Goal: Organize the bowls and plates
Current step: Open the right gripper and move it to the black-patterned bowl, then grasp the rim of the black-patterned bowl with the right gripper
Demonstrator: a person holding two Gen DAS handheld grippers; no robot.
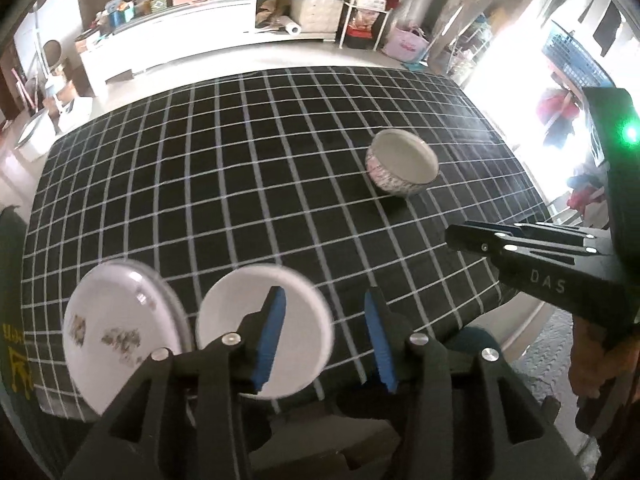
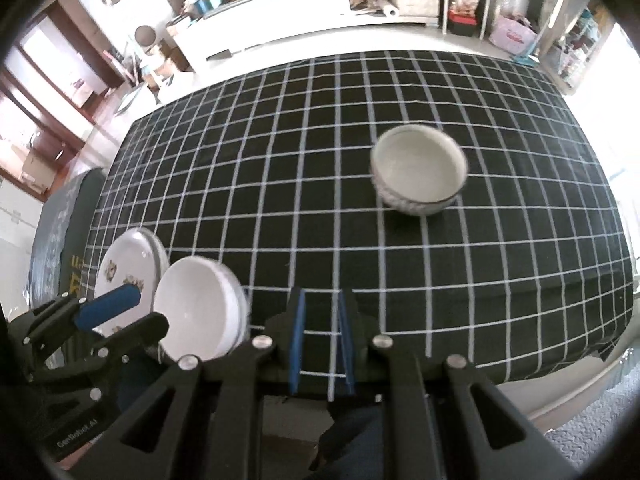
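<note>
A patterned bowl (image 1: 402, 167) stands upright on the black checked tablecloth (image 1: 248, 184), right of centre; it also shows in the right wrist view (image 2: 419, 175). A flowered plate (image 1: 116, 332) and a plain white bowl (image 1: 298, 320) lie at the near left edge, also seen as the plate (image 2: 122, 268) and white bowl (image 2: 196, 312). My left gripper (image 1: 325, 332) is open and empty, above the white bowl's right side. My right gripper (image 2: 322, 344) is nearly closed with a narrow gap, empty, over the near table edge; it shows from the side in the left wrist view (image 1: 452, 236).
A long white cabinet (image 1: 208, 36) with clutter and a wire rack (image 1: 368, 8) stand beyond the table's far edge. The floor (image 1: 532, 332) shows past the near right edge. A dark bag (image 2: 68, 240) sits left of the table.
</note>
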